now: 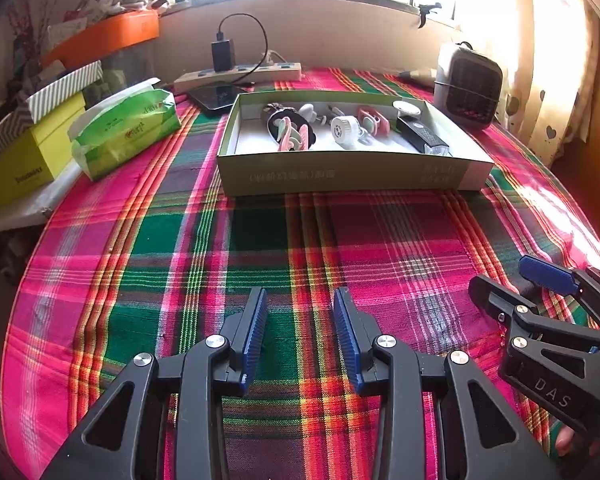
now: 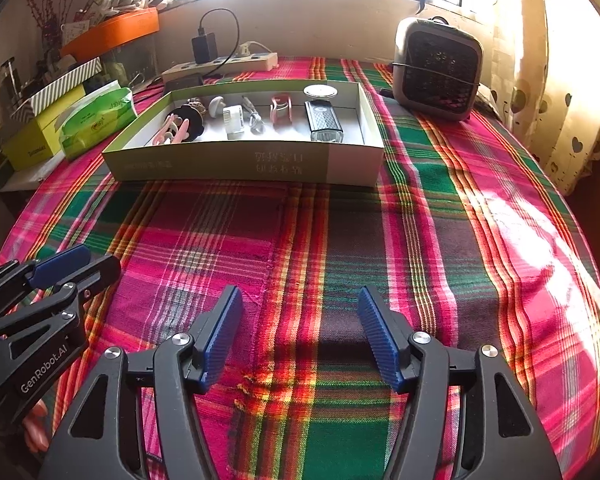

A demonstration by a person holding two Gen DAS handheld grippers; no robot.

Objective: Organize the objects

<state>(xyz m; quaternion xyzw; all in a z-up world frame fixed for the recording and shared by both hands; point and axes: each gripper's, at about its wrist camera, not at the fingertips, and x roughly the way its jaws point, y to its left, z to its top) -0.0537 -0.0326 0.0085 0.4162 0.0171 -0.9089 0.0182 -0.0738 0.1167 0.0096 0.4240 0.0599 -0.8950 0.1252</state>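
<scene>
Nearest the cameras, the left gripper (image 1: pixel 300 336) hangs low over the plaid cloth with its blue ribbed pads parted by a moderate gap and nothing between them. The right gripper (image 2: pixel 300 334) sits beside it, its pads spread wider, likewise empty. Both point toward the window side of the table.

Straight ahead of both, well apart from the fingertips, lies the shallow green-and-white cardboard box (image 1: pixel 348 174). Its long axis runs left to right across the line of approach, so its long front wall faces the claws. From the left gripper it sits dead ahead; from the right gripper it lies ahead and somewhat to the left (image 2: pixel 240 164). Neither hand looks clearly nearer. Inside, a row of small things: pink and pale green clips (image 1: pixel 294 136), a white round plug-like piece (image 1: pixel 345 130), a black perforated case (image 1: pixel 422 136).

The pink, green and red plaid tablecloth (image 2: pixel 380 260) between claws and box carries no loose items, so the sorting appears largely done.

Beyond the box: a green tissue pack (image 1: pixel 126 132), a white power strip with black charger (image 1: pixel 240 72), a small grey heater (image 2: pixel 438 68), then the bright window.
</scene>
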